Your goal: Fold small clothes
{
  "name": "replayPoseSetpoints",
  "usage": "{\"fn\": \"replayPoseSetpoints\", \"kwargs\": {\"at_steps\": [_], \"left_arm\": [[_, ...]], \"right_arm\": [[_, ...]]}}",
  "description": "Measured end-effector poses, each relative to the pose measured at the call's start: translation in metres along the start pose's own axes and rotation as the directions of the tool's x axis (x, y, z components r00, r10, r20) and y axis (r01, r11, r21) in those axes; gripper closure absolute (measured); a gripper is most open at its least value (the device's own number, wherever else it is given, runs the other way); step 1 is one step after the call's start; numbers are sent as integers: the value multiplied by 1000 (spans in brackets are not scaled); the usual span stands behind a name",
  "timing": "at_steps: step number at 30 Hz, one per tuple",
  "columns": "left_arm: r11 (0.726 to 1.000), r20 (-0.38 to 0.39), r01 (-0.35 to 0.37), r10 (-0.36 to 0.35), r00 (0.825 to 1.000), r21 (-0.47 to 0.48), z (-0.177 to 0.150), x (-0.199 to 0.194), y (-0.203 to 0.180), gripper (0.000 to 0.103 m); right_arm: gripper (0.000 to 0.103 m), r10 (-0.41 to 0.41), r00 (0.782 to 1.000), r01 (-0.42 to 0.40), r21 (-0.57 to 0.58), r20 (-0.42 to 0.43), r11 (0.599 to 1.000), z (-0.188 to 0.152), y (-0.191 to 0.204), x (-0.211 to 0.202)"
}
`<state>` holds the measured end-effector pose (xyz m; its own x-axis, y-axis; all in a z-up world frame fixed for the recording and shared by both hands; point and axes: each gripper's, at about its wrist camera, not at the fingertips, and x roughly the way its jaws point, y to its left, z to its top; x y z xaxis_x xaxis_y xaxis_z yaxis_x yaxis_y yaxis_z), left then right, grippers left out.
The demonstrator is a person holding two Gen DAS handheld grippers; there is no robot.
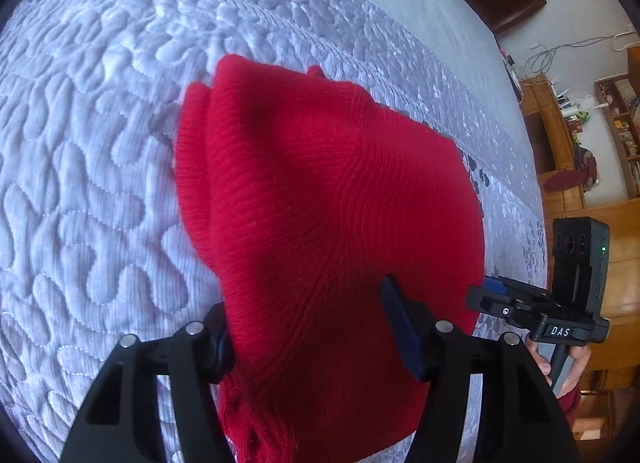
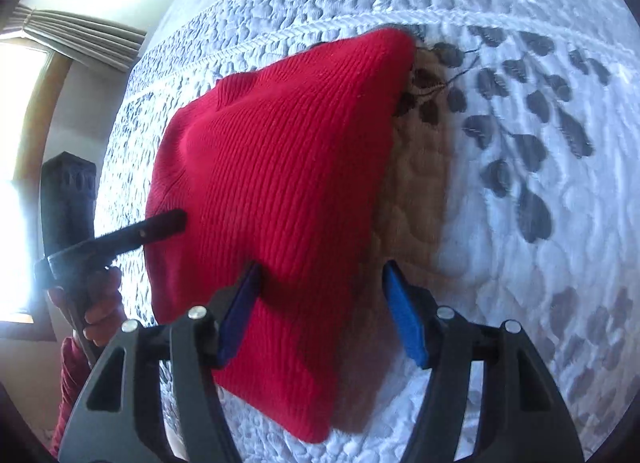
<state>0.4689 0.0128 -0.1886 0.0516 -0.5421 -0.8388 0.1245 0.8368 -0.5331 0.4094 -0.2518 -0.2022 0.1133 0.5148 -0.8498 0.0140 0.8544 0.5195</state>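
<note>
A red knitted garment [image 1: 320, 183] lies folded in a thick bundle on the quilted bedspread [image 1: 100, 183]. My left gripper [image 1: 304, 299] stands open over its near end; the knit bulges between the fingers and covers the left pad, while the dark blue right pad [image 1: 400, 327] is clear of it. In the right wrist view the same garment [image 2: 280, 163] lies slanted, and my right gripper [image 2: 320, 269] is open with the garment's near edge between its blue pads. Each gripper shows in the other's view, the right gripper [image 1: 520, 303] beside the garment and the left gripper [image 2: 160, 227] over its left edge.
The bedspread [image 2: 520, 223] is white with grey leaf prints and a tan patch beside the garment. Wooden shelves and cabinets [image 1: 580, 143] stand past the bed's edge. A bright window with a curtain [image 2: 80, 31] is at the left. A hand in a red sleeve [image 2: 100, 315] holds the left gripper.
</note>
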Motion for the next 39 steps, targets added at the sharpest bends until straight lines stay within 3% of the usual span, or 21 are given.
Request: {"fn": "replayPoseSetpoints", "kwargs": {"at_steps": [2,3,4,5,8,16,25,35,39], "left_arm": [[1000,-3,19,-19,1000,-25,3,4,5,40],[999,-2,28,-28,1000,-36,3,5,8,43],[998,3,19,-19,1000,-61,4,4,13,62],[996,7,6,-5,1000,-86,3,2,17,73],[977,18,93,-91,996,-189,1,0,35,83],[981,45,102,-96,994,-165,-2,-11,7,86],[991,-9,80,-81,997,-105,-25,-11,-61,87],[995,-45,99,-98,994,15,-99,-11,-167,87],[995,-81,89,-86,993,44,-142,6,-194,86]], "right_arm": [[53,46,999,-46,25,-14,999,2,-2,8],[55,68,998,-68,43,-18,997,3,-4,11],[60,73,997,-72,49,-13,996,3,-5,12],[65,80,997,-80,46,-8,996,2,-4,11],[73,106,994,-106,49,12,993,-3,-5,3],[78,121,992,-122,39,15,992,-13,0,-25],[78,107,994,-108,48,21,993,-46,-11,-78],[78,68,996,-71,57,60,996,-137,-52,-171],[77,49,998,-52,99,27,994,-175,-85,-181]]}}
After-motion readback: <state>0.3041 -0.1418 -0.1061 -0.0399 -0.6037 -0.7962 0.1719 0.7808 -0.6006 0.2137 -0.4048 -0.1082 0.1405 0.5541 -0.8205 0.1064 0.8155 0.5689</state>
